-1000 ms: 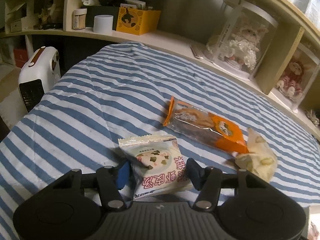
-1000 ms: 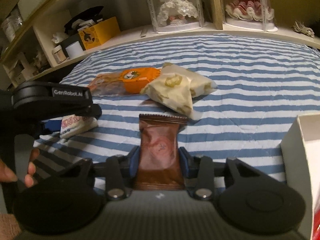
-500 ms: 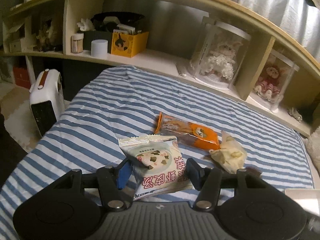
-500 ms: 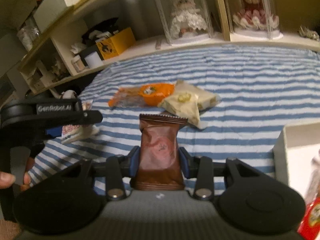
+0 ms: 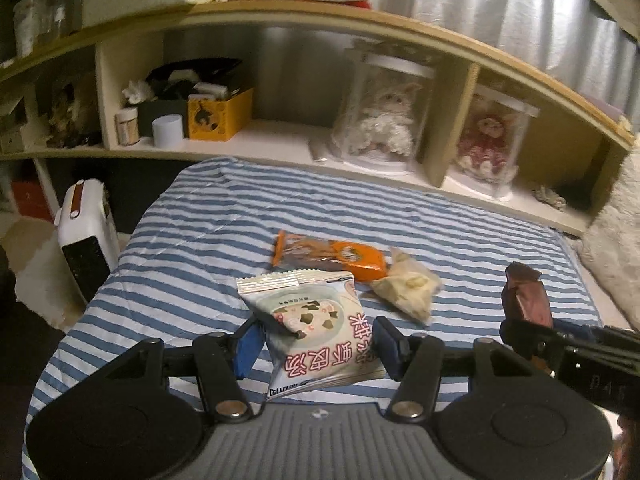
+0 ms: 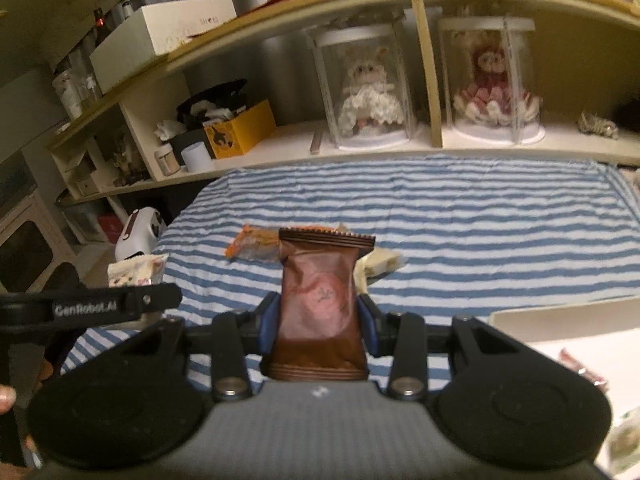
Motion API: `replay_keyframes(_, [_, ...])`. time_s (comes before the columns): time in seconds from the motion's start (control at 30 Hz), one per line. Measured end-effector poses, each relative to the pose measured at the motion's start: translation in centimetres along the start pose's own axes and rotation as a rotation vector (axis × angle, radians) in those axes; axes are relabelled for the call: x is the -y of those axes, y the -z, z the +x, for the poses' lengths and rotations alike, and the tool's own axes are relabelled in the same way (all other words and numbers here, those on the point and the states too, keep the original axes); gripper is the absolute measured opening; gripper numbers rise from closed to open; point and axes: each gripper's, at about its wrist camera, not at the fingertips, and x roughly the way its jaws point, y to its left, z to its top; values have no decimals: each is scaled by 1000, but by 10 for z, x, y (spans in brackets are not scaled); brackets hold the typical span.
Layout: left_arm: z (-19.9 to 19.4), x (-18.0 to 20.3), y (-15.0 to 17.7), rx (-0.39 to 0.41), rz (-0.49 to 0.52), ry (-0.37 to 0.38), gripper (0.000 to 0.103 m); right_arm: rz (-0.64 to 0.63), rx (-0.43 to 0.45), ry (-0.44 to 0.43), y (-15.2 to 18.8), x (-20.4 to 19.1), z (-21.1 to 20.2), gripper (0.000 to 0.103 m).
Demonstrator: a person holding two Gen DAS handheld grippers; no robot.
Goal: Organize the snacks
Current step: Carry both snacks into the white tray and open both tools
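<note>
My left gripper point(image 5: 316, 342) is shut on a white snack packet point(image 5: 310, 320) with red lettering, held above the striped bed. Between the blue pads of my right gripper point(image 6: 318, 318) a brown snack packet point(image 6: 318, 296) stands upright, gripped at its lower half. The same brown packet point(image 5: 524, 296) shows at the right of the left wrist view. An orange packet point(image 5: 332, 258) and a pale yellow packet point(image 5: 406, 288) lie side by side on the bed. The white packet point(image 6: 134, 270) also shows at the left of the right wrist view.
A white box point(image 6: 568, 332) with snacks inside sits at the lower right. A shelf point(image 5: 280, 148) behind the bed holds two doll cases, a yellow box point(image 5: 218, 116) and jars. A white heater point(image 5: 86, 236) stands on the floor left of the blue-striped bed point(image 6: 480, 216).
Both grippers have risen off the bed with their packets held, so the bed and shelf look farther away. The right gripper with the brown packet has come into the left wrist view.
</note>
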Motion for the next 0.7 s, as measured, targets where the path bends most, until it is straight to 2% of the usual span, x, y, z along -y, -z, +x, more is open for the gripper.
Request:
replay_keyframes(0.37, [-31, 52, 4, 48, 46, 111, 60, -9, 35, 37, -3, 42, -54, 47])
replay_keyframes(0.7, [-28, 112, 17, 27, 79, 196, 60, 67, 45, 92, 9, 103, -91, 47])
